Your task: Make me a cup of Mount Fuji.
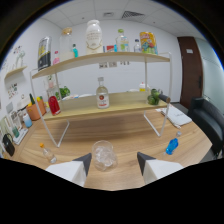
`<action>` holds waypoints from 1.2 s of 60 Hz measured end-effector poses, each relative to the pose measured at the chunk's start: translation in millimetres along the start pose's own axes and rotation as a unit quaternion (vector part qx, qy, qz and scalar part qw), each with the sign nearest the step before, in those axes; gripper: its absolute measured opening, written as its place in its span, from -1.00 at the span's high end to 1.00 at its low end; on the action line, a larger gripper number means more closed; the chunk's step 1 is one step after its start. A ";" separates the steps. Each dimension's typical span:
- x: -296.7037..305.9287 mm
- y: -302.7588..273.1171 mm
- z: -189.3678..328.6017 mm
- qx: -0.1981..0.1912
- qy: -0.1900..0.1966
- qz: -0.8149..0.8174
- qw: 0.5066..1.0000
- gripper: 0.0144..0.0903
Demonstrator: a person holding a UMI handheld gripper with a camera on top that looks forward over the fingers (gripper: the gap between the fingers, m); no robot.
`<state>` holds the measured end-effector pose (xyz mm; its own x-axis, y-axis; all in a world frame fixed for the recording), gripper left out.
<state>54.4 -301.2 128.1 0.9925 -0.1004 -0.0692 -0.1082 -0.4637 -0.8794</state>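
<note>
Looking down the gripper we see its two white fingers spread apart, nothing clamped. A clear glass tumbler holding ice cubes stands on the wooden tabletop between the fingertips, slightly ahead of them, closer to the left finger, with a gap at the right side; whether the left finger touches it we cannot tell. It rests on its own support.

Progress, as we judge it: early. Ice is in the glass, no coloured liquid visible in it. Pouring and mixing seem left to do.

Likely ingredients are well beyond the fingers on the two-tier white-framed wooden shelf: a clear bottle with a red-and-white label at the lower tier's middle, a small flask of red liquid to its left, a green leafy garnish glass to its right. The top tier carries a large white-labelled clear jar and other bottles. A small blue object lies on the table off to the right. Which one the recipe needs we cannot tell.
</note>
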 end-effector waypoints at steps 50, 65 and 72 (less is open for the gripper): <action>-153.7 -308.2 20.5 0.147 -0.039 -0.024 0.988 -0.82; -163.4 -313.1 53.7 0.135 -0.037 -0.027 0.990 0.08; -161.8 -316.9 52.9 0.137 -0.035 -0.024 0.990 0.31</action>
<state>-68.9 -91.4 393.1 0.9987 -0.0190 -0.0472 -0.0502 -0.2087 -0.9767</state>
